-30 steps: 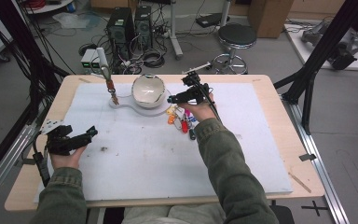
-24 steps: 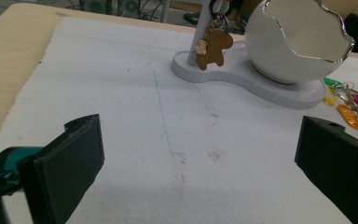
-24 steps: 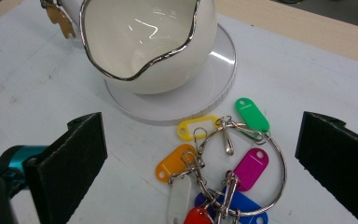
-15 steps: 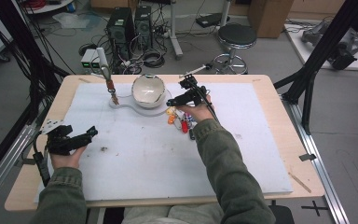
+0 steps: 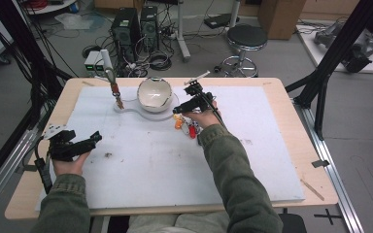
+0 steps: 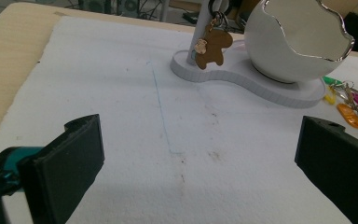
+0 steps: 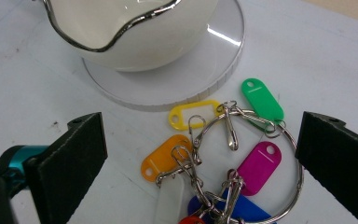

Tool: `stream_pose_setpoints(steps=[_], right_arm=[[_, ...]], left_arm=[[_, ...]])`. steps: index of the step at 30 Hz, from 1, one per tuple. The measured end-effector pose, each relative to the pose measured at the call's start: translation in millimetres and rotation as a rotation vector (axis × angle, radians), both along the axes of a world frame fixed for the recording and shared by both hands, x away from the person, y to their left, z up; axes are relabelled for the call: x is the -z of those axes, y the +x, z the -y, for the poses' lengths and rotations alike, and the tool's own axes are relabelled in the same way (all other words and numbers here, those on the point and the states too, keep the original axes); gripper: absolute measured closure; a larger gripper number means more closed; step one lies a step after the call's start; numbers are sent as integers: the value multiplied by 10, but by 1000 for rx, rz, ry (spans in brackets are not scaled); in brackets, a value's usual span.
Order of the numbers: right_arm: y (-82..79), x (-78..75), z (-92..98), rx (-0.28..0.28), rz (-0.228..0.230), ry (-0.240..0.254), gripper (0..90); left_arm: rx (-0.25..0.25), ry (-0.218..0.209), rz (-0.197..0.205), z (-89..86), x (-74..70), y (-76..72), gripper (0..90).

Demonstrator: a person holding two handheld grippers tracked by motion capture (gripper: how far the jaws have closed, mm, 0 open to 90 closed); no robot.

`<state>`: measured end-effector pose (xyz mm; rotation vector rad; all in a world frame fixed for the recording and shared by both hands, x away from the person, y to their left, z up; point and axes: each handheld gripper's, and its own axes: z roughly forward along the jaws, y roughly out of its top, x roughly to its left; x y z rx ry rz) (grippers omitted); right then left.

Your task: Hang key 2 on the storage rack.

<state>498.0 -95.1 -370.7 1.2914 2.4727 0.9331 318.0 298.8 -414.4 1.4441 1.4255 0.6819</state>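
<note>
glossy white bowl [image 7: 135,32], metal ring [image 7: 279,140], plastic tags [image 7: 261,100]

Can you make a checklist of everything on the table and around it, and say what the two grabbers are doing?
Surface: white foam sheet on a wooden table, with small dark specks.
Job's things: ring of coloured key tags lying beside the white egg-shaped bowl on its stand; bear charm hanging from the stand's post.
Clutter: nothing seen.
Grippers: left gripper open, holding nothing; right gripper open over the key tags.
Cables: one trails from the left gripper; more lie on the floor.
Surroundings: computer towers, stool.
</note>
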Motion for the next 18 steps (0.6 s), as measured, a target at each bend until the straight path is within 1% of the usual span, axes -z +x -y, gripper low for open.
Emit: stream_pose_setpoints(steps=[9, 13, 14, 18], right_arm=[[66, 105, -1, 3, -25, -15, 10], [91, 151, -7, -6, -25, -25, 10], [89, 160, -16, 3, -36, -24, 10], [102, 213, -40, -3, -54, -42, 10]], left_arm=[[0, 2, -2, 0, 1, 2, 18], [0, 2, -1, 2, 1, 2, 18], [-1, 2, -2, 1, 1, 2, 18], [-1, 1, -1, 0, 2, 4, 18]])
